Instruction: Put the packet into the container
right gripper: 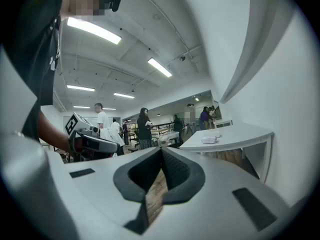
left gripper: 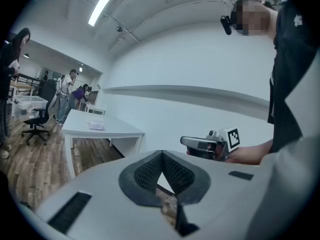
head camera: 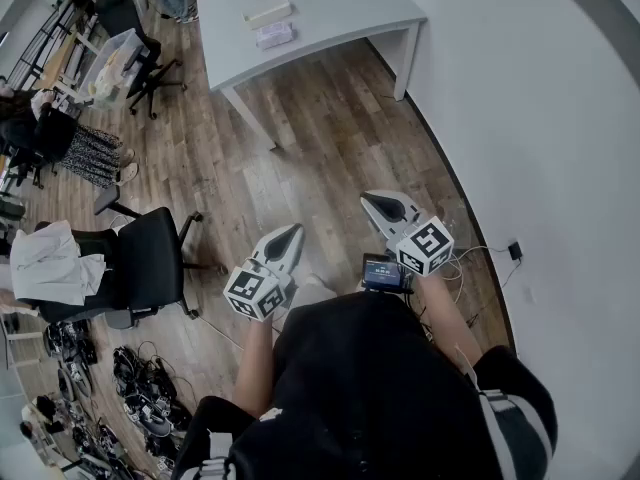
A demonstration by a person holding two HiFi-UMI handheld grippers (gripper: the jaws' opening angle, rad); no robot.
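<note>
A person is standing on a wooden floor, holding the left gripper and the right gripper close to the body. Both have jaws pressed together on nothing, probably because the work is not yet under way. The packet is lying on a white tabletop well apart from them, just beside a pale container, so walking over likely comes first.

wood floor | white table (far end) | black chair | white wall | tangle, perhaps cables
</note>
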